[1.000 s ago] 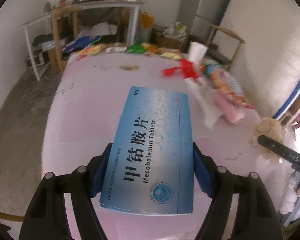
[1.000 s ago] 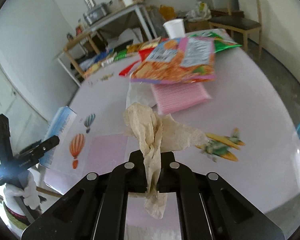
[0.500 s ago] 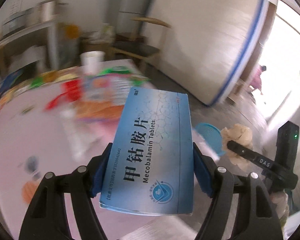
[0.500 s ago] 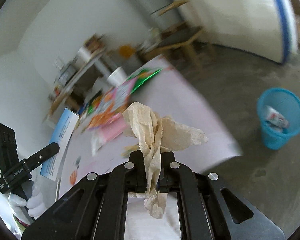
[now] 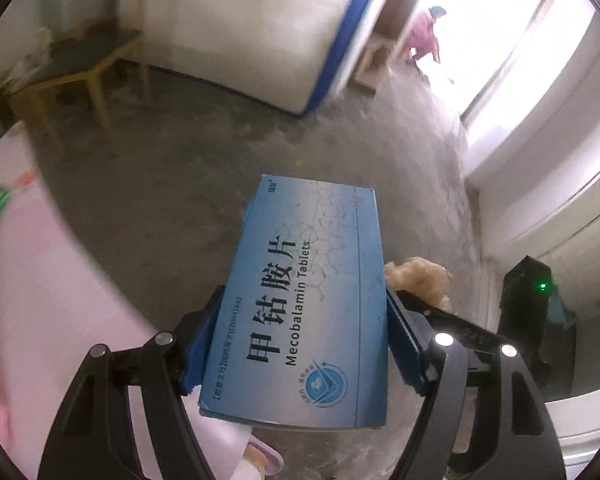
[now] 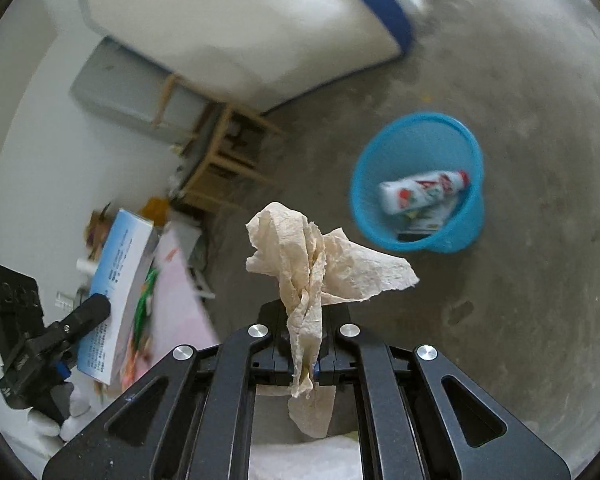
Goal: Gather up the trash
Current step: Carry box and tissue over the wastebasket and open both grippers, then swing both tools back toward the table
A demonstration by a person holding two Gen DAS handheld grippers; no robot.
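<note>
Left gripper (image 5: 306, 344) clamps a blue tablet box (image 5: 308, 300) by its sides; right gripper (image 6: 305, 354) pinches a crumpled tissue (image 6: 320, 268) above the floor, near a blue bin (image 6: 416, 184).

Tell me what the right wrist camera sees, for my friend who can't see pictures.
The right gripper pinches a crumpled tan paper towel above a gray concrete floor. Ahead on the floor stands a blue trash basket with a white bottle and other trash inside. At far left, the left gripper holds a blue medicine box.
</note>
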